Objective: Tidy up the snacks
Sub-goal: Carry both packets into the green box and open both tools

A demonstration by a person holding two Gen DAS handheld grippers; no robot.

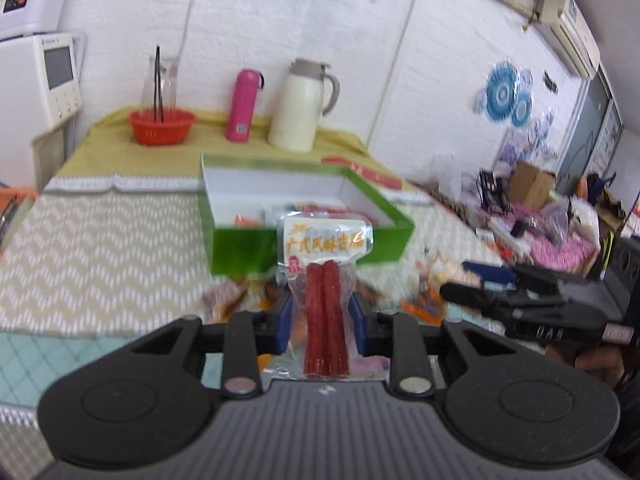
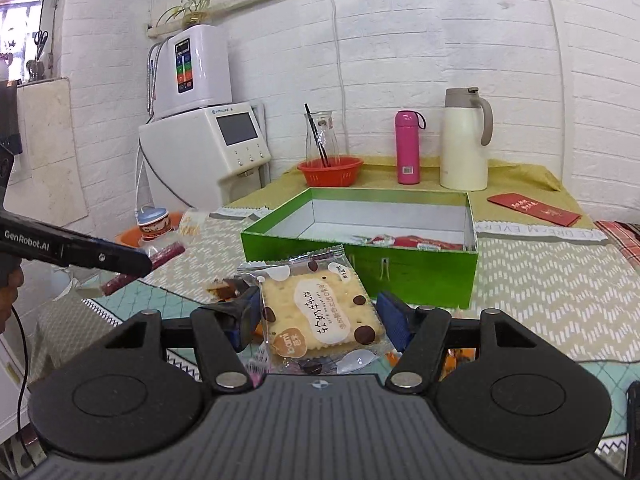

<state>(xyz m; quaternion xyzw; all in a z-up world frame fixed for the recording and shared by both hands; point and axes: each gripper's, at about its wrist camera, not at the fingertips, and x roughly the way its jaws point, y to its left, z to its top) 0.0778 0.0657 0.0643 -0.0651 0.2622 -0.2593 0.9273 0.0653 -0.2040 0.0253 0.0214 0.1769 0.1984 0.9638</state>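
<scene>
Between the left hand-held gripper (image 1: 320, 320) blue pads: clear crinkly sausage pack (image 1: 325, 300), two red sticks, clamped. Right hand-held gripper (image 2: 316, 316) clenched on square glossy cracker packet (image 2: 320, 316). Ahead of both: green rectangular cardboard box (image 2: 400, 272), open, on zigzag-cloth tabletop (image 2: 560, 296).

Your left gripper (image 1: 320, 312) clamped on sausage pack (image 1: 324, 300), green box (image 1: 308, 248) just beyond, loose snacks (image 1: 228, 300) below, your right gripper (image 1: 472, 280) at right edge.
</scene>
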